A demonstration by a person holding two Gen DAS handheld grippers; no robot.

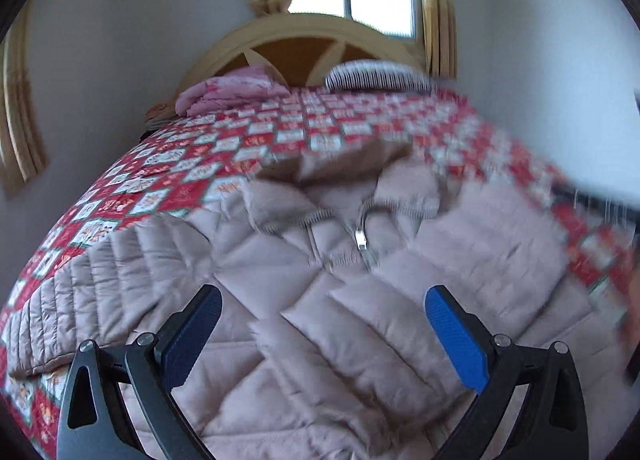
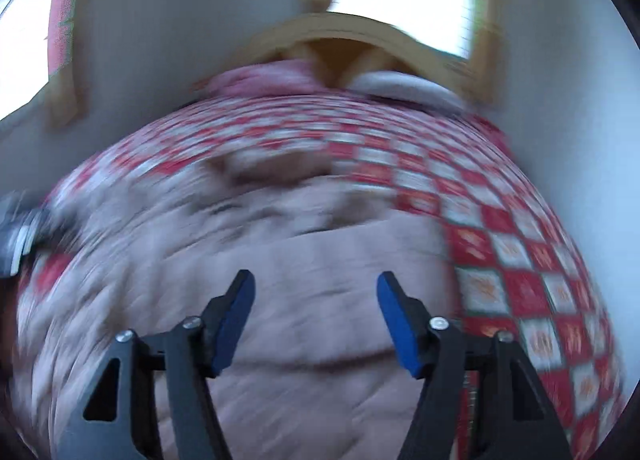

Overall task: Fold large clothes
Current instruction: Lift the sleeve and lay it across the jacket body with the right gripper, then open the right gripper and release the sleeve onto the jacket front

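A pale pink quilted puffer jacket (image 1: 320,292) lies spread front-up on the bed, collar toward the headboard, its zipper pull (image 1: 362,238) near the collar. One sleeve stretches out to the left (image 1: 100,292). My left gripper (image 1: 322,296) is open and empty above the jacket's chest. In the right wrist view the jacket (image 2: 300,260) is blurred by motion. My right gripper (image 2: 316,280) is open and empty above the jacket's right part, close to its edge.
The bed carries a red and white checked quilt (image 1: 240,140) (image 2: 520,260). A folded pink blanket (image 1: 228,94) and a striped pillow (image 1: 376,74) lie by the wooden headboard (image 1: 304,40). Walls stand on both sides, a window behind.
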